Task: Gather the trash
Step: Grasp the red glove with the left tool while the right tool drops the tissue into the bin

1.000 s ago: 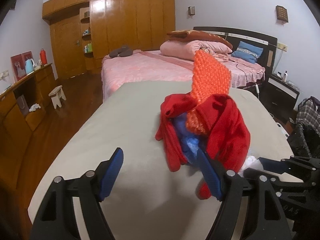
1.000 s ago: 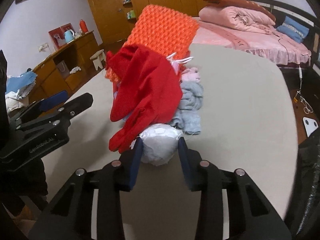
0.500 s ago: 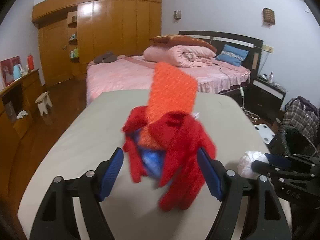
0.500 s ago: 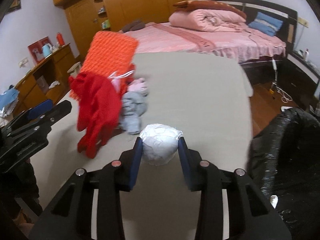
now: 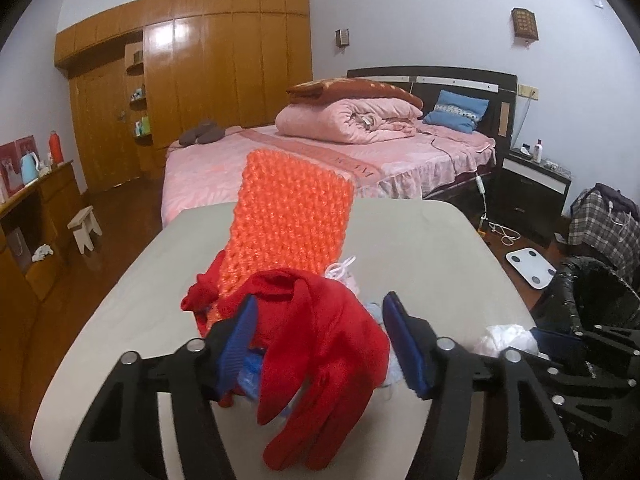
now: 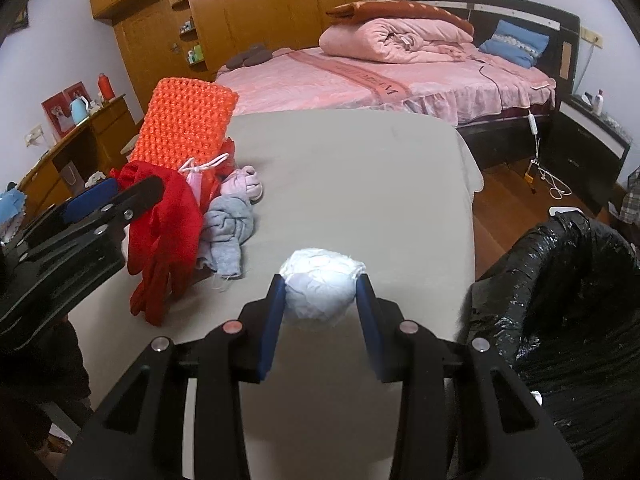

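Observation:
My right gripper [image 6: 320, 304] is shut on a crumpled white paper ball [image 6: 320, 286] and holds it over the near right part of the grey table [image 6: 360, 184]. A bin lined with a black bag [image 6: 568, 292] stands just right of the table edge. The paper ball also shows in the left wrist view [image 5: 508, 338]. My left gripper [image 5: 320, 344] is open, its fingers on either side of a red garment [image 5: 320, 344] in a pile of clothes; I cannot tell if it touches.
The pile holds an orange knitted piece [image 5: 288, 216], grey cloth [image 6: 228, 236] and pink cloth [image 6: 244, 182]. A pink bed [image 6: 380, 76] lies beyond the table. Wooden wardrobes [image 5: 192, 92] and a sideboard [image 5: 24, 216] are at left. A white scale [image 5: 530, 266] lies on the floor.
My right gripper has carried the paper ball rightwards away from the clothes pile, towards the black bin. My left gripper has closed in around the red garment.

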`<state>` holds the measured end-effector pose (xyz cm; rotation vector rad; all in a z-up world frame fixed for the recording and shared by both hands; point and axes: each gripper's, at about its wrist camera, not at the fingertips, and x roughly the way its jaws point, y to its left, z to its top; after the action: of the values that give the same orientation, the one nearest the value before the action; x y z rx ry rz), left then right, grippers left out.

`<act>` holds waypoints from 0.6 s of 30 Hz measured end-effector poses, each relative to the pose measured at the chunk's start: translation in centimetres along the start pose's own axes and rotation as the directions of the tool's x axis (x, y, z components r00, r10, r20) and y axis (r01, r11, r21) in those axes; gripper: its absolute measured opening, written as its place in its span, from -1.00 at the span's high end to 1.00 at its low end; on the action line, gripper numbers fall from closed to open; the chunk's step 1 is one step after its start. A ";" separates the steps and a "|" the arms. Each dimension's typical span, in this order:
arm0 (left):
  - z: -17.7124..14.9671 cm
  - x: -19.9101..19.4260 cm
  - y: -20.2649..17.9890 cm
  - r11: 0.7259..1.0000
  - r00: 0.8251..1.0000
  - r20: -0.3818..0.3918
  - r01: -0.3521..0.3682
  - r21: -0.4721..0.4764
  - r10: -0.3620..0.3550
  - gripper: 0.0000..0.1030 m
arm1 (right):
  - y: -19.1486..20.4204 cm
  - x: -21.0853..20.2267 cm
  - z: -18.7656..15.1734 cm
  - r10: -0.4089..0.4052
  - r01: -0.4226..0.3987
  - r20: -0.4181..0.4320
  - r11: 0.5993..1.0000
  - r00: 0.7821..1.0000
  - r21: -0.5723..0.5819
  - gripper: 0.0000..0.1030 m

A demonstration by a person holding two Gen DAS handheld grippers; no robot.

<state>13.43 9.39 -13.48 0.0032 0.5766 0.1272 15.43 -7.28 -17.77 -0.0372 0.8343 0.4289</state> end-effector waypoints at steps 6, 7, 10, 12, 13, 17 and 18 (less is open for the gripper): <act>0.0 1.1 -0.4 1.000 0.999 -0.037 -0.017 0.010 0.017 0.74 | -0.2 -0.2 0.1 -0.003 0.003 0.005 1.000 1.000 0.005 0.31; 0.0 1.0 -0.4 1.000 0.999 -0.038 -0.019 0.012 0.020 0.81 | -0.2 -0.3 0.2 -0.002 0.002 0.006 1.000 1.000 0.006 0.31; 0.3 0.1 -0.1 1.000 1.000 -0.021 0.004 -0.003 -0.004 0.90 | -0.2 -0.6 0.3 -0.001 0.001 0.015 1.000 1.000 0.007 0.31; 0.7 -0.8 -0.2 1.000 1.000 0.002 0.014 0.004 -0.014 0.91 | -0.3 -1.0 0.4 0.001 -0.001 0.021 1.000 1.000 0.008 0.31; 0.9 -1.3 -0.3 1.000 1.000 0.012 0.023 0.006 -0.023 0.91 | -0.2 -1.2 0.5 0.002 -0.002 0.025 1.000 1.000 0.008 0.31; 1.9 -3.2 -0.5 0.999 0.998 0.047 0.051 -0.001 -0.051 0.91 | -0.2 -2.5 1.0 0.008 -0.009 0.054 1.000 0.999 0.007 0.31; 2.1 -3.7 -0.5 0.998 0.997 0.056 0.057 -0.002 -0.057 0.91 | -0.2 -3.1 1.2 0.009 -0.009 0.065 1.000 0.998 0.007 0.31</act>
<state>11.56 8.52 -9.70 -0.0136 0.5197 0.0723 14.56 -8.30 -14.77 -0.0127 0.7718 0.4337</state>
